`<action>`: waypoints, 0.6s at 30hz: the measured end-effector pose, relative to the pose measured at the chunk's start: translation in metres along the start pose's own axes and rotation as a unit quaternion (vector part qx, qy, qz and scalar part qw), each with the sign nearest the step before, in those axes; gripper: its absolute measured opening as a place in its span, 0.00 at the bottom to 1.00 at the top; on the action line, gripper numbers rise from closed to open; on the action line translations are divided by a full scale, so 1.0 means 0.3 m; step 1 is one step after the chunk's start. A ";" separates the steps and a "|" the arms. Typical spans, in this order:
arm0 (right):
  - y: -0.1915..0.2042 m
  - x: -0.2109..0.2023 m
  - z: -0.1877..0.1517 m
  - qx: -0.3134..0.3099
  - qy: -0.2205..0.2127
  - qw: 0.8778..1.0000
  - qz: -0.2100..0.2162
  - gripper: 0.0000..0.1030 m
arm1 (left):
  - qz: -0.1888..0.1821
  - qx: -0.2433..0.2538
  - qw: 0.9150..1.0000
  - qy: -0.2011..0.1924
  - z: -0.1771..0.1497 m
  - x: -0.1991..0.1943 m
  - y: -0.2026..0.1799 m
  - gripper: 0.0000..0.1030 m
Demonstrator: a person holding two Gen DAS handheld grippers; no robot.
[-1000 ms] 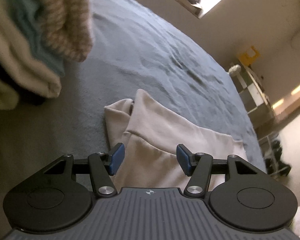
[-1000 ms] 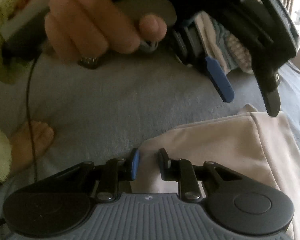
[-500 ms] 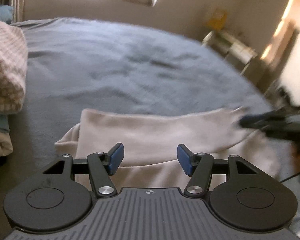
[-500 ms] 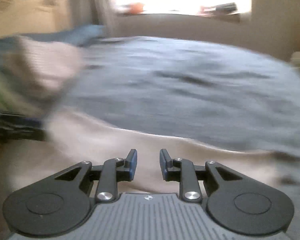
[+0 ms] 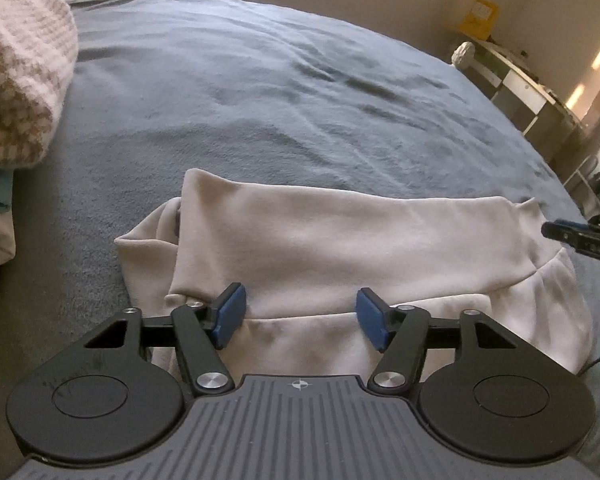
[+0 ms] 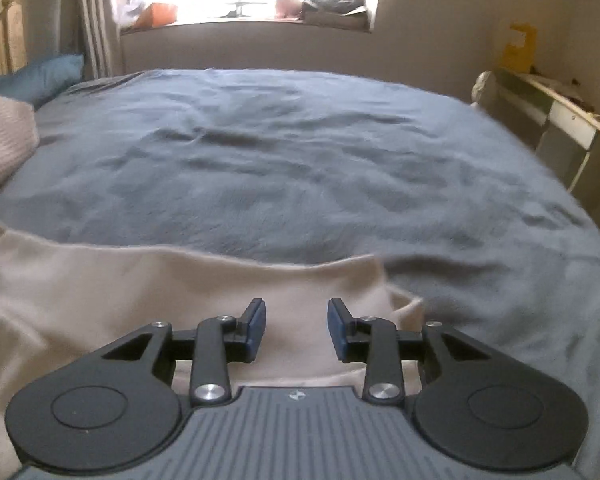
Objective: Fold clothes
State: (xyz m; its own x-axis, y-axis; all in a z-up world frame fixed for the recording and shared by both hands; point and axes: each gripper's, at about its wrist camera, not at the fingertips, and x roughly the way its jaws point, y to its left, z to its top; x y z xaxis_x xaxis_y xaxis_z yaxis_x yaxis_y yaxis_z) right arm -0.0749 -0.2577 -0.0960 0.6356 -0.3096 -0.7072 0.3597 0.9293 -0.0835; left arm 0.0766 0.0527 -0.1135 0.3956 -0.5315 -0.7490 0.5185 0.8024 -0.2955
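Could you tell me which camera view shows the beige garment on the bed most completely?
The left wrist view: the beige garment shows nearly whole there, folded band across the top, both ends in frame. The right wrist view shows only its upper band and right end; the rest runs off the left edge and behind the gripper.

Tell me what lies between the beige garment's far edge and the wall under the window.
Only bare grey-blue bed cover lies between the folded beige garment and the wall, seen best in the right wrist view.
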 end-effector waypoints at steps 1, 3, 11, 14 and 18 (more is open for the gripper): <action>-0.011 0.010 0.006 0.002 -0.002 1.000 -0.005 0.36 | 0.002 0.002 1.000 0.000 0.003 0.011 -0.009 0.65; -0.038 0.104 -0.004 0.019 0.034 0.999 0.001 0.36 | 0.008 0.012 1.000 -0.001 0.005 0.011 -0.021 0.65; -0.040 0.066 0.055 0.039 -0.011 0.999 0.013 0.36 | 0.029 0.080 0.995 -0.042 0.011 -0.064 -0.095 0.65; -0.018 0.112 0.073 0.020 -0.001 1.000 0.013 0.36 | 0.031 0.087 0.995 -0.034 0.036 -0.020 -0.105 0.65; -0.029 0.241 0.061 0.041 0.021 0.999 0.019 0.38 | 0.032 0.067 0.997 -0.009 0.060 0.074 -0.074 0.68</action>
State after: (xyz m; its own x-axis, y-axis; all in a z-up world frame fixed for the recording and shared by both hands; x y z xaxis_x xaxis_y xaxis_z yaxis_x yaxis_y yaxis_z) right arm -0.0195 -0.2918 -0.1336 0.6211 -0.2633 -0.7382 0.3914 0.9202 0.0011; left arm 0.0874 0.0181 -0.1128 0.4441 -0.4852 -0.7532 0.5876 0.7924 -0.1640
